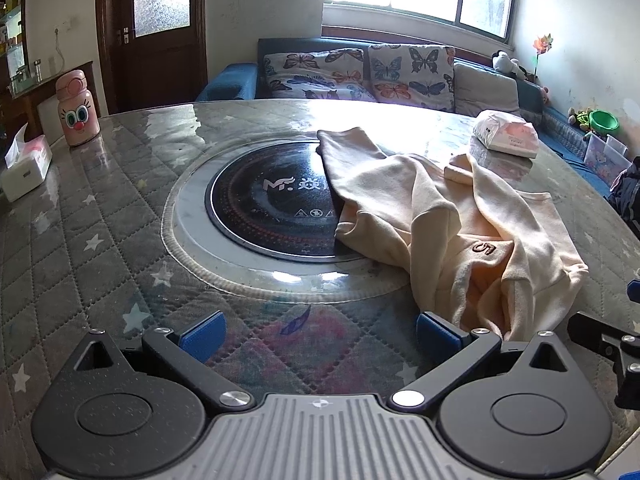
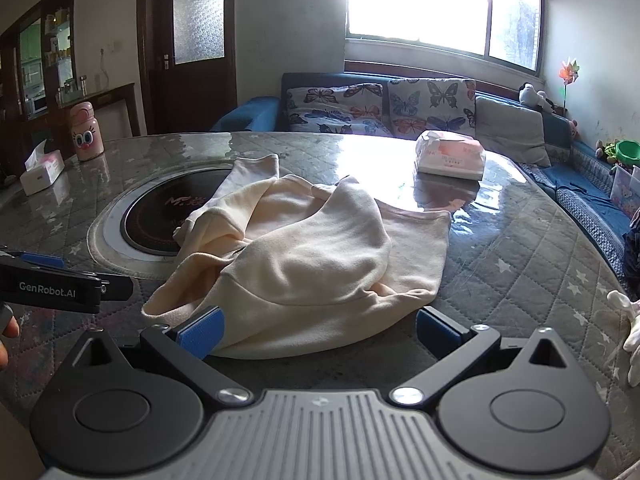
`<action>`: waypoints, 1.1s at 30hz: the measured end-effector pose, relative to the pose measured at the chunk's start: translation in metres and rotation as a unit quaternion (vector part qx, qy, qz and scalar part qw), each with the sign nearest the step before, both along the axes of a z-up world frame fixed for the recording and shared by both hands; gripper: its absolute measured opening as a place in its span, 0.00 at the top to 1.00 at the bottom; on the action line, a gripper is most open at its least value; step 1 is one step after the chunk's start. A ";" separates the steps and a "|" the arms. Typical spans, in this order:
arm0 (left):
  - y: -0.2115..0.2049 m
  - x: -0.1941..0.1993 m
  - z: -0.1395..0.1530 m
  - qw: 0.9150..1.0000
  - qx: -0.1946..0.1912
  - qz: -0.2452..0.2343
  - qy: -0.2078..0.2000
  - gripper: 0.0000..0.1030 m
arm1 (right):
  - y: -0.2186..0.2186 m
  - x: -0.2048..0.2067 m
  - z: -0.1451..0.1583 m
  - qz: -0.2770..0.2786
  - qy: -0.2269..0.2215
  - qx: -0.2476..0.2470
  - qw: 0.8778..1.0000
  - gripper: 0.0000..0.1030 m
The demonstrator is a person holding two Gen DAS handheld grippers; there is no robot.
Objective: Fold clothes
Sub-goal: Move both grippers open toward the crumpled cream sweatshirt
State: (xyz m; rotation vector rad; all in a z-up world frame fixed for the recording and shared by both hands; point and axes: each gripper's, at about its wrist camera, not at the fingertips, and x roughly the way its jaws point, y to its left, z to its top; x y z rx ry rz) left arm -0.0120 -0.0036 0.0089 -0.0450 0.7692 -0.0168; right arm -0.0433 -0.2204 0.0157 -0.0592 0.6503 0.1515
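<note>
1. Nearest of all, the right gripper (image 2: 318, 334) hangs low over the table edge with its blue pads wide apart, the near hem of the cream sweatshirt (image 2: 304, 248) lying just between and ahead of them; I judge it is lined up to take that hem.
2. The left gripper (image 1: 318, 336) is likewise spread and empty, holding nothing, with the sweatshirt's crumpled corner just beside its right pad.
3. The sweatshirt sits in a loose heap, partly draped over the black induction hob (image 1: 272, 208) set in the round table (image 1: 100, 248), one sleeve reaching across the hob's far rim. Nothing looks folded yet.
4. Beyond the sweatshirt lies a tissue pack (image 2: 450, 158); well to its left stand a pink bottle (image 1: 76, 110) and a tissue box (image 1: 26, 166), clear of the work.
5. Which side of the garment faces up is hard to tell, though a stitched "5" shows among the folds.
</note>
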 end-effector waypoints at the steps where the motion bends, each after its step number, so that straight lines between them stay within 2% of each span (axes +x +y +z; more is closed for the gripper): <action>1: -0.001 0.001 0.000 1.000 0.001 0.000 0.000 0.00 | 0.000 0.001 -0.001 0.000 0.001 0.001 1.000 0.00; 26: -0.014 0.032 0.006 1.000 0.005 -0.018 0.001 0.00 | -0.001 0.023 -0.001 0.005 0.010 0.010 1.000 0.00; 33: -0.018 0.045 0.017 1.000 0.004 -0.026 -0.016 0.00 | -0.003 0.031 0.003 0.007 0.004 0.005 1.000 0.01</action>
